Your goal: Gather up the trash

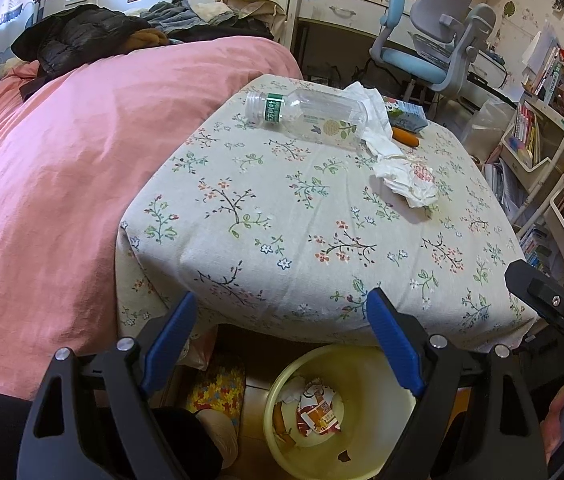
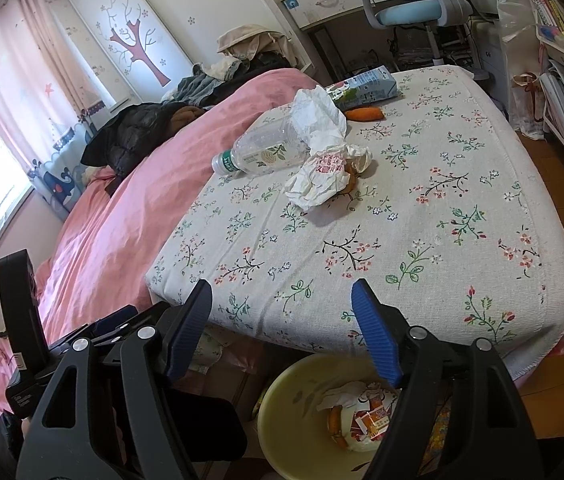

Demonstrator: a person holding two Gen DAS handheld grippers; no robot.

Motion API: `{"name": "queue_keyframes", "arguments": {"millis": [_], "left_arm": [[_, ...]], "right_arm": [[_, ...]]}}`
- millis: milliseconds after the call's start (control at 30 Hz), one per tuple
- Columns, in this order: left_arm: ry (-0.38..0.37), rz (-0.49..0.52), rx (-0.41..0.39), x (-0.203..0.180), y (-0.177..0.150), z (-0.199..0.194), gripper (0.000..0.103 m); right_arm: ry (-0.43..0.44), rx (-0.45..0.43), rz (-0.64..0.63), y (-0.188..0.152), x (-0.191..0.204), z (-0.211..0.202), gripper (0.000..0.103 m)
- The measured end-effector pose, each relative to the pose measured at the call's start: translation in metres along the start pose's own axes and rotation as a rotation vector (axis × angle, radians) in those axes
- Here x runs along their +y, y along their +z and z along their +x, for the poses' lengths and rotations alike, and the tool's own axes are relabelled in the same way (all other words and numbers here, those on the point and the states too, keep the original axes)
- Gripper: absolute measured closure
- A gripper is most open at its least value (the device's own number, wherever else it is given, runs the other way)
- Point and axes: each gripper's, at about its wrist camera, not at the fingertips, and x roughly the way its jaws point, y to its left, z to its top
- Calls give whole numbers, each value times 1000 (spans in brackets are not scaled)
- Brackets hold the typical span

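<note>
On the floral bed end [image 1: 290, 216] [image 2: 422, 216] lie a clear plastic bottle [image 1: 310, 116] [image 2: 262, 152], crumpled white tissue [image 1: 406, 178] [image 2: 320, 178], an orange carrot [image 1: 405, 137] [image 2: 363, 114] and a blue-green carton [image 1: 408, 114] [image 2: 366, 89]. A yellow trash bin [image 1: 370, 368] [image 2: 286, 404] holding wrappers stands on the floor below the bed edge. My left gripper [image 1: 282, 316] is open and empty above the bin. My right gripper [image 2: 282, 304] is open and empty above the bin, beside the left one.
A pink duvet [image 1: 62, 168] [image 2: 122, 216] with dark clothes piled on it covers the bed to the left. A blue desk chair [image 1: 430, 52] [image 2: 414, 4] and desk stand behind. White bookshelves [image 1: 554, 152] [image 2: 562, 60] line the right side.
</note>
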Motion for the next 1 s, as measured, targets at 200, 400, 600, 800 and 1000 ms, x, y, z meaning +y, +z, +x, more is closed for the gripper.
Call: {"name": "queue_keyframes", "arguments": {"millis": [200,400,600,800,1000], "left_arm": [[1,-1,0,0,0,0,20],[0,3,4,-2,-1,0,20],[0,4,5,-2,-2,1,20],[0,6,7,-2,-3,1,19],[-21,1,-2,2,5,0,19]], "right_arm": [[0,1,-1,0,0,0,34],[-1,1,0,0,0,0,34],[-1,3,-2,-1,0,1,34],[-2,4,-1,-1,0,1,34],[-6,2,-8,0,0,0,34]]}}
